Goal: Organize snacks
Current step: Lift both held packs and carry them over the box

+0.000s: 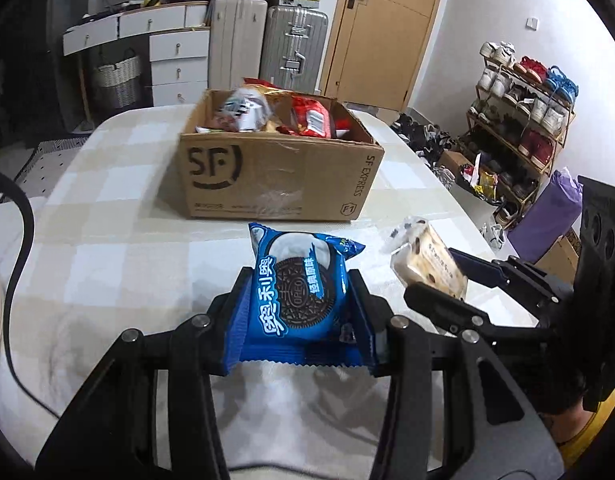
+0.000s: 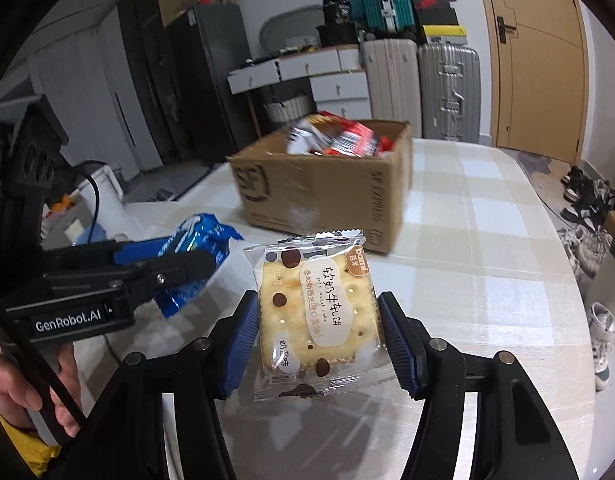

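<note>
Snacks fill both of my claws. My left claw (image 1: 299,312) is clamped on a blue Oreo pack (image 1: 301,300), lifted clear of the checked surface (image 1: 119,248). My right claw (image 2: 317,332) grips a clear-wrapped nougat cracker pack (image 2: 317,312) by its two sides, also off the surface. Ahead of both claws sits an open cardboard box (image 1: 275,176), already holding red and white packets (image 1: 307,118). To the right claw's left, my hand (image 2: 27,392) holds the other rig.

The Oreo packet (image 1: 303,296) was glossy blue plastic film. The nougat cracker packet (image 2: 317,312) was partly clear film. The SF Express box (image 1: 275,176) was matt brown cardboard, the tablecloth (image 1: 119,248) smooth.
</note>
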